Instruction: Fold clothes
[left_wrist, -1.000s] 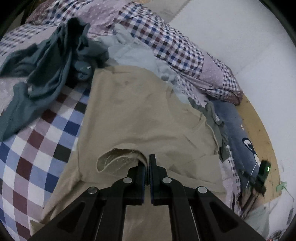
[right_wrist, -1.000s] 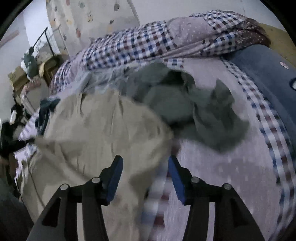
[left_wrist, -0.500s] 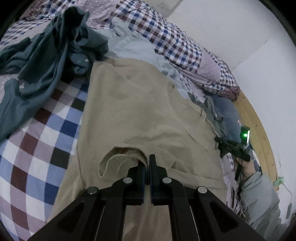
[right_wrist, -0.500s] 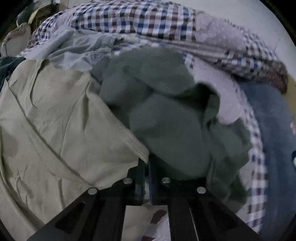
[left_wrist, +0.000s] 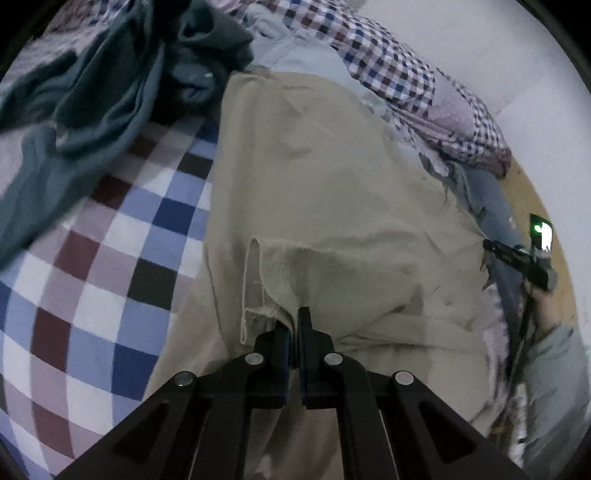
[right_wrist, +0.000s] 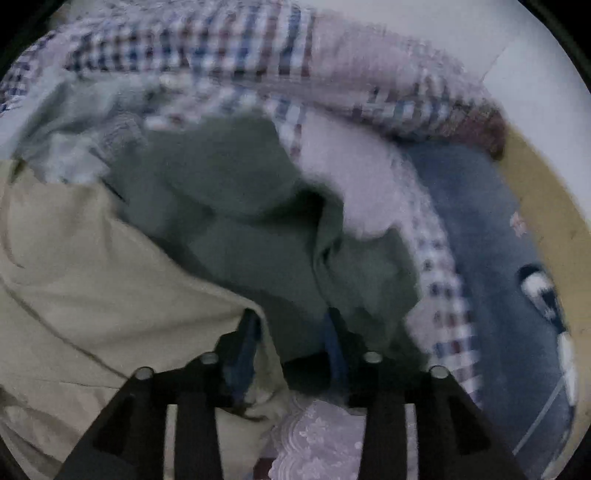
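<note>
The left tongs (left_wrist: 295, 325) are clenched on a fold of the beige garment (left_wrist: 332, 184), pinching the cloth just beside its ribbed hem edge (left_wrist: 253, 291). This beige garment lies spread across the bed, over the checked bedspread (left_wrist: 110, 266), with a crumpled teal garment (left_wrist: 92, 92) heaped on the bedspread to its left and a pale blue garment (left_wrist: 295, 55) bunched at its far end. Beyond them runs a rolled small-check quilt (left_wrist: 406, 81). At the right edge of the left wrist view, the right tongs (left_wrist: 517, 254) show side-on, held in a hand (left_wrist: 546, 302) with a grey-green sleeve (left_wrist: 554, 369).

In the blurred right wrist view, the right tongs (right_wrist: 291, 321) stand released, their jaws apart over the corner of the beige garment (right_wrist: 92, 277), where it meets a rumpled grey-green garment (right_wrist: 240, 221). A dark blue cloth (right_wrist: 480, 240) lies along the right, and a strip of pale lace (right_wrist: 314, 443) shows below the jaws
</note>
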